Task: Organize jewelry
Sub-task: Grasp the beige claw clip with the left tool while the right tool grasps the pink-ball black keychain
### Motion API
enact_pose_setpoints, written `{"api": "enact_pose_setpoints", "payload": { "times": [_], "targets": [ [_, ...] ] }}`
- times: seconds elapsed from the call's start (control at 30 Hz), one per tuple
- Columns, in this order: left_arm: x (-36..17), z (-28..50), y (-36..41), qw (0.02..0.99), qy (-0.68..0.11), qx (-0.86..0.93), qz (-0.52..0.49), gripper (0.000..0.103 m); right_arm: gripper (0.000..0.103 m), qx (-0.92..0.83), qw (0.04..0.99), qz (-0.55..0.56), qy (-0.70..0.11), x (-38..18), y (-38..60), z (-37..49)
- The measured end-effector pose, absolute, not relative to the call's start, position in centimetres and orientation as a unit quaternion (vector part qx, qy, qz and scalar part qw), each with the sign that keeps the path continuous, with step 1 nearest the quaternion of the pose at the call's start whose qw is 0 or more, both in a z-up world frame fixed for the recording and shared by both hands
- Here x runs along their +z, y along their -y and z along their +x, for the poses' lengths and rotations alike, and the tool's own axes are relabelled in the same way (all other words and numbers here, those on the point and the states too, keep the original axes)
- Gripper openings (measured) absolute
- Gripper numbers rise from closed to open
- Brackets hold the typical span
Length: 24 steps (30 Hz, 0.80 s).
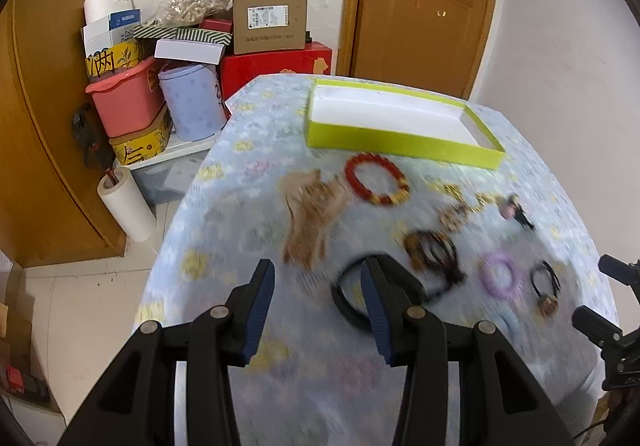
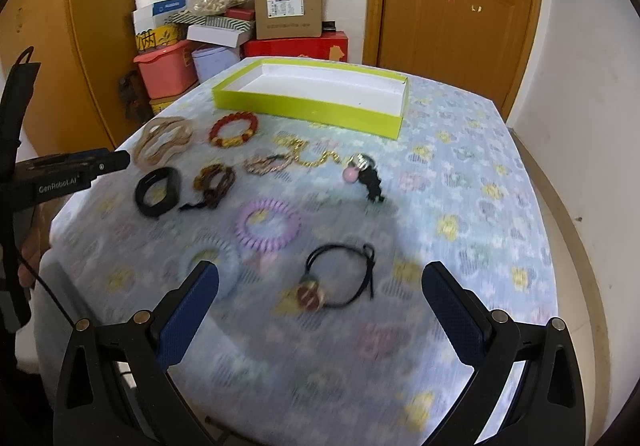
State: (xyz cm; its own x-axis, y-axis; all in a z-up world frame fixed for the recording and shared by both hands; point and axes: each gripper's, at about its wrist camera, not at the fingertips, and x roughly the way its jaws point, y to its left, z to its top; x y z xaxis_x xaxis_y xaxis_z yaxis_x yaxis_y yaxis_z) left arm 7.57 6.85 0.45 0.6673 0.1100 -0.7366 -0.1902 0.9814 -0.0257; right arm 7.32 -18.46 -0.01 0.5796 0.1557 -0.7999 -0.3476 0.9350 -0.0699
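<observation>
Several hair ties and bracelets lie on the flowered tablecloth in front of an empty lime-green tray (image 1: 400,140) (image 2: 304,108). My left gripper (image 1: 318,280) is open above the cloth, its right finger over a black band (image 1: 346,300) (image 2: 157,191). A beige wavy bracelet (image 1: 310,214) (image 2: 164,140) and a red bead bracelet (image 1: 376,178) (image 2: 234,130) lie beyond it. My right gripper (image 2: 320,286) is wide open and empty, just short of a black hair tie with a red charm (image 2: 332,286) (image 1: 546,288). A purple coil tie (image 2: 267,223) (image 1: 500,276) lies farther in.
A gold chain (image 2: 308,156), a brown braided tie (image 2: 214,180) and a pink-bead black tie (image 2: 366,176) lie mid-table. Boxes, tubs and a paper roll (image 1: 128,206) are stacked on the floor at the left. A wooden door (image 2: 460,14) stands behind the table.
</observation>
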Motion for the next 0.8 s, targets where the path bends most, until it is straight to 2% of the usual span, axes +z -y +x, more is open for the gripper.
{"api": "enact_pose_setpoints", "payload": {
  "times": [0.23,0.3,0.53,0.63,0.7,0.8],
  "targets": [
    [-1.2,11.4,-7.8,0.907,-0.415,0.061,-0.042,0.050,0.101,0.139,0.883,-0.102,-0.437,-0.8,19.1,11.5],
    [-1.8,12.1,-7.9,0.905,-0.419,0.058,-0.041,0.050,0.093,0.143,0.881,-0.101,-0.439,-1.0,19.2,12.6],
    [-2.5,13.5,-8.1,0.907,-0.416,0.049,-0.042,0.050,0.082,0.162,0.872,-0.107,-0.449,-2.6,19.1,16.3],
    [-2.7,13.9,-8.2,0.908,-0.414,0.048,-0.044,0.044,0.070,0.175,0.863,-0.100,-0.463,-3.5,19.2,17.7],
    [-2.9,14.0,-8.5,0.907,-0.415,0.048,-0.049,0.035,0.059,0.182,0.858,-0.097,-0.471,-3.9,19.2,18.4],
    [-2.9,14.1,-8.8,0.908,-0.413,0.049,-0.054,0.033,0.051,0.189,0.853,-0.102,-0.475,-4.3,19.0,18.9]
  ]
}}
